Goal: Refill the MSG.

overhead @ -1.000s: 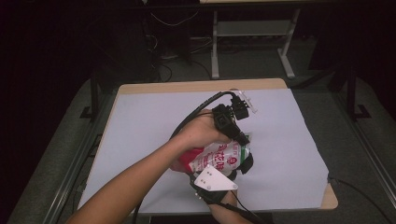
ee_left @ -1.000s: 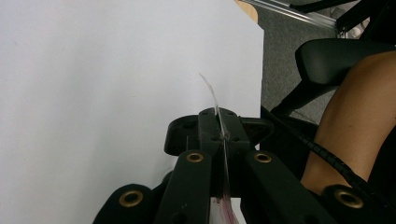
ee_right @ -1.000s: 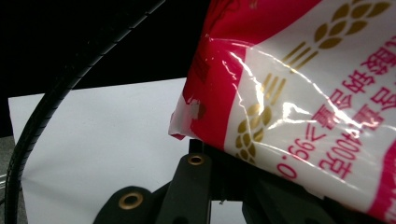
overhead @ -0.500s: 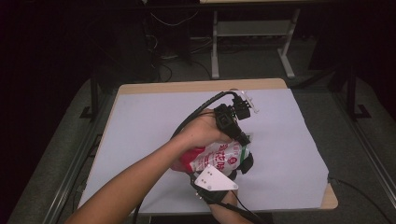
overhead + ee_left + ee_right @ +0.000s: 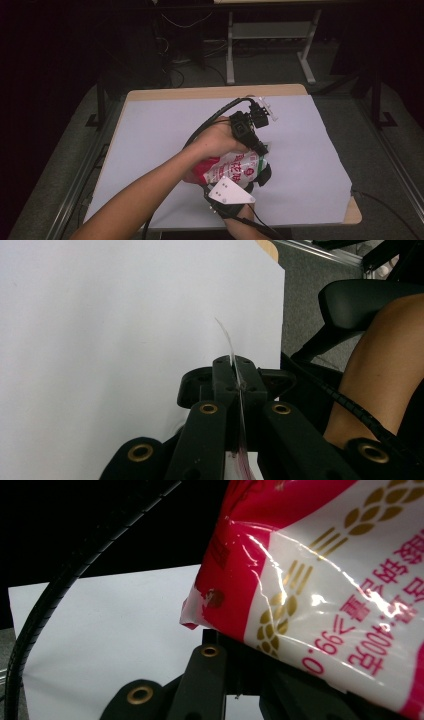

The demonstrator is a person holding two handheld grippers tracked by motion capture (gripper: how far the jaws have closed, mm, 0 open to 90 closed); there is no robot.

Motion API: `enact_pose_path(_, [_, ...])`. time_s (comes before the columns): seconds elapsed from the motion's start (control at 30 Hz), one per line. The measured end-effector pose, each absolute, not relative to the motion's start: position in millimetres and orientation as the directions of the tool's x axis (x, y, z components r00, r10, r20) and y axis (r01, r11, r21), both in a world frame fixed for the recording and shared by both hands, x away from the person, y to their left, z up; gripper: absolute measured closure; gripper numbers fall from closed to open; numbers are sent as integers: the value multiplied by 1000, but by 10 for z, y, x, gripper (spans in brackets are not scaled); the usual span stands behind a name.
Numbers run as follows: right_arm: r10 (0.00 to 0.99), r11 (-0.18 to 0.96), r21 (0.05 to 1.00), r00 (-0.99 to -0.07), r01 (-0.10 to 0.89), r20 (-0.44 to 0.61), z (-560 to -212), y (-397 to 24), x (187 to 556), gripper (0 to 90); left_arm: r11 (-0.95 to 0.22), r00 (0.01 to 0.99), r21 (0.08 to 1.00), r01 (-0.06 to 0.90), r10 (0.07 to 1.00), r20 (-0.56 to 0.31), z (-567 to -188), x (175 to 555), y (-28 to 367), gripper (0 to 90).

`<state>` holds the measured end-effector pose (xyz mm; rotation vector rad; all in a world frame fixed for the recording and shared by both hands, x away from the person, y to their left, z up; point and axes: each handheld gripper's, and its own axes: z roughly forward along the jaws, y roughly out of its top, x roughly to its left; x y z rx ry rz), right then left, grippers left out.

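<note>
My left hand-held gripper (image 5: 261, 150) is clamped shut on the thin sealed edge of the red-and-white printed plastic food bag (image 5: 227, 167). My right hand-held gripper (image 5: 255, 181) is closed on the bag's other end — the bag hangs between them, just above the white paper-covered counter (image 5: 165, 130), near its front edge.

Table (image 5: 210, 92): light wooden top, its bare edge showing along the far side and at the near right corner.
White sheet (image 5: 310, 150): covers nearly the whole tabletop.
Floor (image 5: 280, 67): grey carpet around the table.
Metal frame (image 5: 270, 35): pale legs and crossbar beyond the table, loose cables beside it.
Black chair (image 5: 370, 297): beside the table edge.
</note>
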<state>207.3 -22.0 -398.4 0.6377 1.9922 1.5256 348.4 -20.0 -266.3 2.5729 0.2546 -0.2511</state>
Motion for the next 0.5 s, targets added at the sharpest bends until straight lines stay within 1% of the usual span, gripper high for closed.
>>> enact_pose_path(0.5, [661,241,970,-738,42,-132,-3979,-225,2076,900,-845,965,484,228,131,-227,-2666,3485,-224,899])
